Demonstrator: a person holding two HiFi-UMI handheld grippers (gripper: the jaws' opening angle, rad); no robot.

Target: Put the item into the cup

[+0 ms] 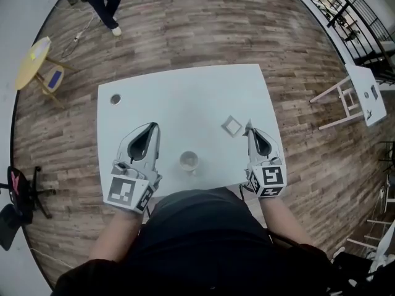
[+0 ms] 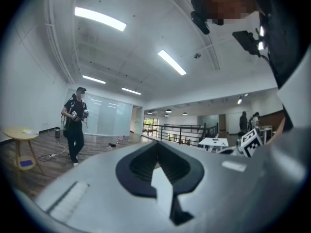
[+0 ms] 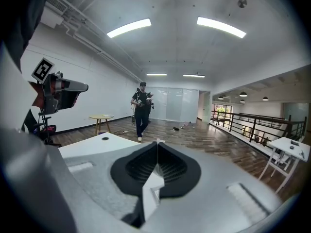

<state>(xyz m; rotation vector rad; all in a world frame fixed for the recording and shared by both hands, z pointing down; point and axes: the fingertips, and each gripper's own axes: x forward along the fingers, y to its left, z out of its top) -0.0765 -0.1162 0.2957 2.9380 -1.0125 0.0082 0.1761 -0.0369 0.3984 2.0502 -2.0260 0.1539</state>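
Both pressed together, empty: right claw [image 1: 249, 127], left claw [image 1: 153, 127]. Square item [image 1: 232, 126] just left of right tips. Cup [image 1: 189, 161] further back, between claws. Risk: unopened tips shove item away.

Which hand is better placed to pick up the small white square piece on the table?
Right. The right gripper, fingers shut, has its tip right beside the square piece; the left gripper sits farther off, left of the cup.
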